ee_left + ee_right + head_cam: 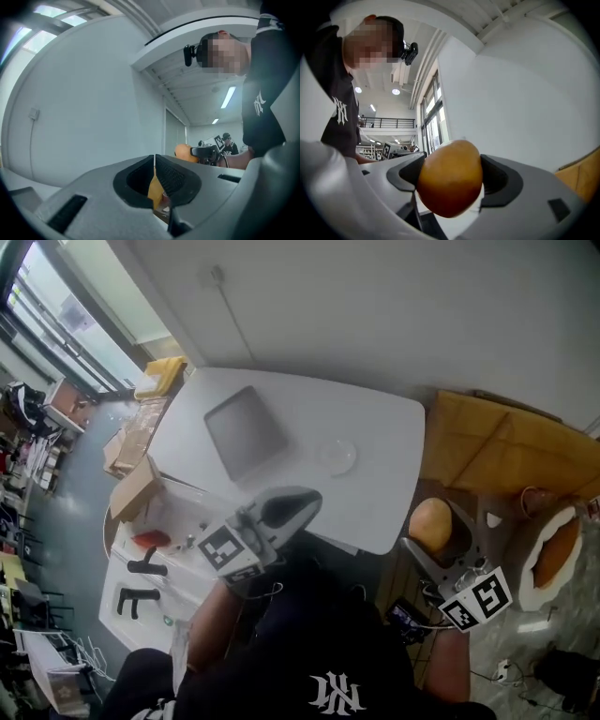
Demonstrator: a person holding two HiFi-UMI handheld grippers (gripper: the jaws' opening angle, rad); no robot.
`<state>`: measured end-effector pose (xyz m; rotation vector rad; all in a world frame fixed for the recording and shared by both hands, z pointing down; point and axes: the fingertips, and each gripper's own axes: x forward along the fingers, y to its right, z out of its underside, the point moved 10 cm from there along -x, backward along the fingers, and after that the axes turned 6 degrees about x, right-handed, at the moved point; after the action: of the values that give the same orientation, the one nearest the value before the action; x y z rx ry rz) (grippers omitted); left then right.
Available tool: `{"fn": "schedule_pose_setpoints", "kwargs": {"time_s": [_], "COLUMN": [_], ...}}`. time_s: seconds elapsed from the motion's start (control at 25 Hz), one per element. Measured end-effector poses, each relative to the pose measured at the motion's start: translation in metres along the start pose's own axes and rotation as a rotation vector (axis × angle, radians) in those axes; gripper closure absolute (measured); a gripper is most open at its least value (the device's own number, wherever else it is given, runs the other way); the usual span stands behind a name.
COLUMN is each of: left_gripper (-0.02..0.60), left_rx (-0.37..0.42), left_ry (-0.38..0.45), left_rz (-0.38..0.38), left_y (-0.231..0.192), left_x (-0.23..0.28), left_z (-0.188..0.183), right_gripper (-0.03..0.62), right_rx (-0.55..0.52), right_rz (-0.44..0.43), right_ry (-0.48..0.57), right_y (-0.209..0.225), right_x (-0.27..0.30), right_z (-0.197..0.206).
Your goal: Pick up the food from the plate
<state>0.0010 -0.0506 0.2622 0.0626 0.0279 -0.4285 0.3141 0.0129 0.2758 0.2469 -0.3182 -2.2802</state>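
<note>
A round orange-yellow piece of food (428, 520) sits between the jaws of my right gripper (441, 532), held off the table's right edge. The right gripper view has that food (450, 183) filling the gap of the right gripper (451, 180), pressed from both sides. My left gripper (309, 498) hovers over the white table's (375, 427) near edge, jaws closed on nothing. In the left gripper view its pads (165, 174) meet at the left gripper (154, 161) tip. A flat grey square tray (246, 432) and a small clear round plate (337, 457) lie bare on the table.
Brown cardboard boxes (497, 442) stand right of the table, with a white bowl-like holder lined in orange (553, 554) below them. Cartons (136, 488), a red item (150, 538) and black tools (139, 598) crowd a low white shelf at left. A person's dark-clothed body fills the bottom.
</note>
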Motion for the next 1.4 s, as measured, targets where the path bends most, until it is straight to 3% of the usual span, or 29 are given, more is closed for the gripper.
{"fn": "schedule_pose_setpoints", "kwargs": {"time_s": [0.2,0.36,0.44,0.52,0.68,0.84,1.08,1.4], "left_gripper": [0.575,0.575,0.575,0.575,0.575,0.575,0.575,0.575], "left_rx": [0.018,0.038,0.024,0.006,0.004,-0.018,-0.019,-0.016], "left_ry": [-0.052,-0.021,-0.051,-0.089,-0.082,-0.075,-0.062,-0.056], "left_rz": [0.043,0.101,0.114,0.120,0.113,0.127,0.134,0.199], "left_y": [0.046,0.075,0.091,0.104,0.112,0.114,0.111,0.123], "left_x": [-0.024,-0.050,-0.064,-0.080,-0.132,-0.176,-0.206,-0.215], "left_z": [0.003,0.004,-0.002,-0.009,0.000,0.018,0.022,0.020], "right_gripper": [0.227,0.227,0.227,0.227,0.227,0.227,0.227,0.227], "right_rx": [0.040,0.062,0.063,0.076,0.143,0.147,0.169,0.138], "right_rz": [0.018,0.020,0.012,-0.023,-0.124,-0.145,-0.155,-0.184], "right_ry": [0.012,0.022,0.020,0.023,0.031,0.012,-0.021,-0.059], "right_y": [-0.039,-0.087,-0.114,-0.144,-0.196,-0.236,-0.265,-0.280], "right_x": [-0.047,-0.065,-0.069,-0.067,-0.044,-0.024,-0.007,0.012], "right_z": [0.011,0.012,0.008,0.008,0.038,0.072,0.092,0.095]}}
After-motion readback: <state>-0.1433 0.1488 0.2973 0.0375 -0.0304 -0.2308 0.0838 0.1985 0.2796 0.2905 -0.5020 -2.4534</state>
